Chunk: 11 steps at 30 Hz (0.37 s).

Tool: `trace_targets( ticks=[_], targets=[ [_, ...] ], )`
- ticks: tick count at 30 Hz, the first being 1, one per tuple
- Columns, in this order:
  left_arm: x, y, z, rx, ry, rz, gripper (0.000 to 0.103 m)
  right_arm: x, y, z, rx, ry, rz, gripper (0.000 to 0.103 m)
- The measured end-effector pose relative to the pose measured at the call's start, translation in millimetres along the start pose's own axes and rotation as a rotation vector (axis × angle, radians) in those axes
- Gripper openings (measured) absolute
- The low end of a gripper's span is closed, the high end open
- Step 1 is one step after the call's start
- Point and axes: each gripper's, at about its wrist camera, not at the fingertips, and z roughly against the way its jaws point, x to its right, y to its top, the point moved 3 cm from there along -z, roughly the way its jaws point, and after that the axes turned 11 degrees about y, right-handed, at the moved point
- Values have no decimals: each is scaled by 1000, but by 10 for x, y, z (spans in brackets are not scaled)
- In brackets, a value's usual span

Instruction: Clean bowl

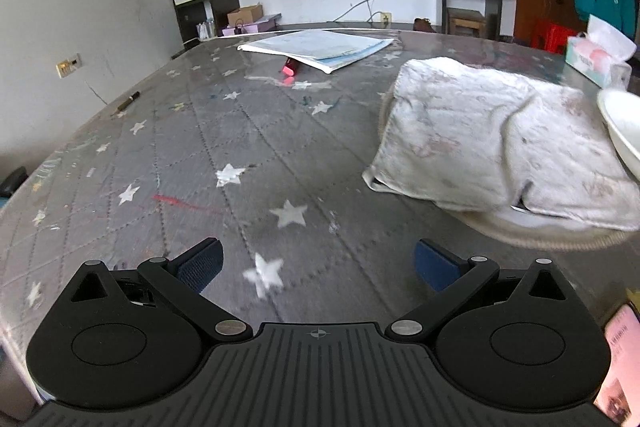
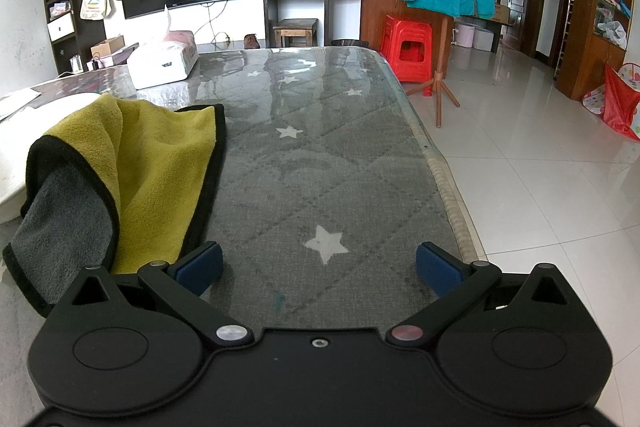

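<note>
The left gripper point(image 1: 316, 265) hovers over the star-patterned table point(image 1: 248, 147), jaws spread wide and holding nothing. At its two o'clock a white bowl point(image 1: 624, 131) shows at the frame's edge, beside a pale rag point(image 1: 480, 135). The right gripper point(image 2: 318, 265) is equally wide and unloaded; the yellow cloth point(image 2: 160, 163) at its ten o'clock lies draped, probably staged for wiping.

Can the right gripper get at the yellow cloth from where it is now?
Probably yes. The right gripper is open and holds nothing, and the yellow cloth lies just ahead to its left on the table, its edge beside the left finger pad. Nothing blocks the way.
</note>
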Motion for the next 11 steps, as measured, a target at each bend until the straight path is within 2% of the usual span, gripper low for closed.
trace_targets(
  ticks=[11],
  targets=[
    [41, 49, 630, 55, -3, 36, 103, -6, -1, 4, 0, 2, 0, 103]
  ],
)
